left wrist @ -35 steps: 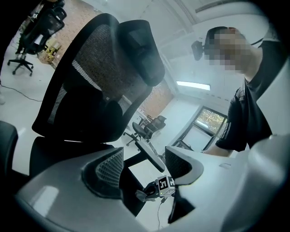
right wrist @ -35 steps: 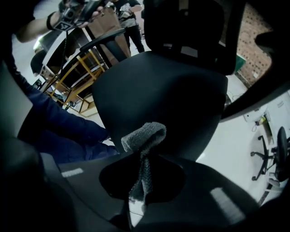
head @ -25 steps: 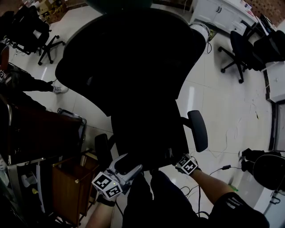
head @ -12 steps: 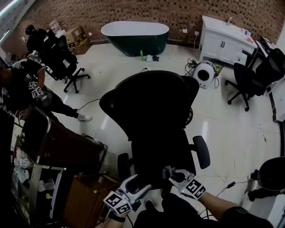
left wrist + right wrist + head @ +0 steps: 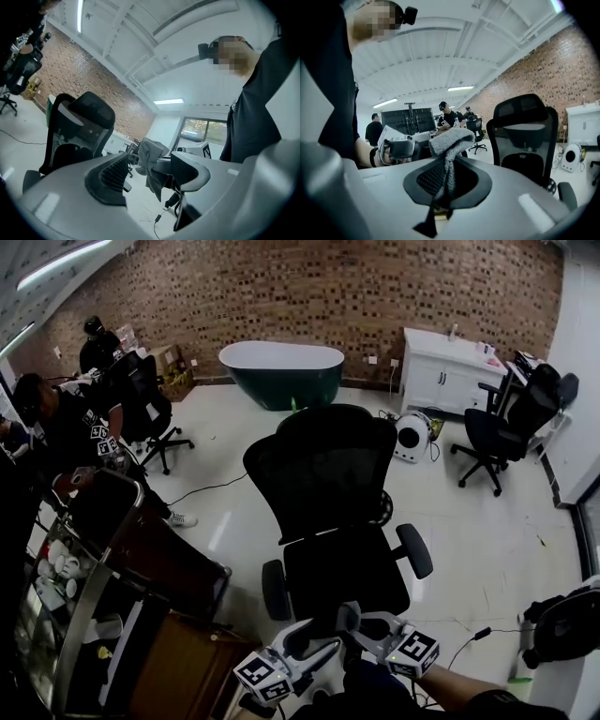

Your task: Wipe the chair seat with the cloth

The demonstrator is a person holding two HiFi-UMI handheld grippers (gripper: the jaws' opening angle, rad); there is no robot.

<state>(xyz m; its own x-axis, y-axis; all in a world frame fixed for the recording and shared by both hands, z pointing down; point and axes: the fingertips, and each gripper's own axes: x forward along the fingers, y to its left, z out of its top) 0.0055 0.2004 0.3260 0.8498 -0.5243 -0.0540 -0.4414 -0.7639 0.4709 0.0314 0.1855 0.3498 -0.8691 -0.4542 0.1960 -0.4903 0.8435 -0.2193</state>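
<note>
Where right gripper (image 5: 445,187) pinches, fuzzy grey cloth (image 5: 450,138).

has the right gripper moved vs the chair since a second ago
Yes: the right gripper, holding the cloth, has drawn back from over the chair seat to its front edge.

Cloth (image 5: 451,136): grey, nubbly, bunched. Pinched in my right claw (image 5: 447,176), a wad bulging above the pads and a strand running down between them. Held in the air on the near side of the seat (image 5: 345,568). Seat: black, squarish, level. Black back (image 5: 323,470) upright on its far side.
</note>
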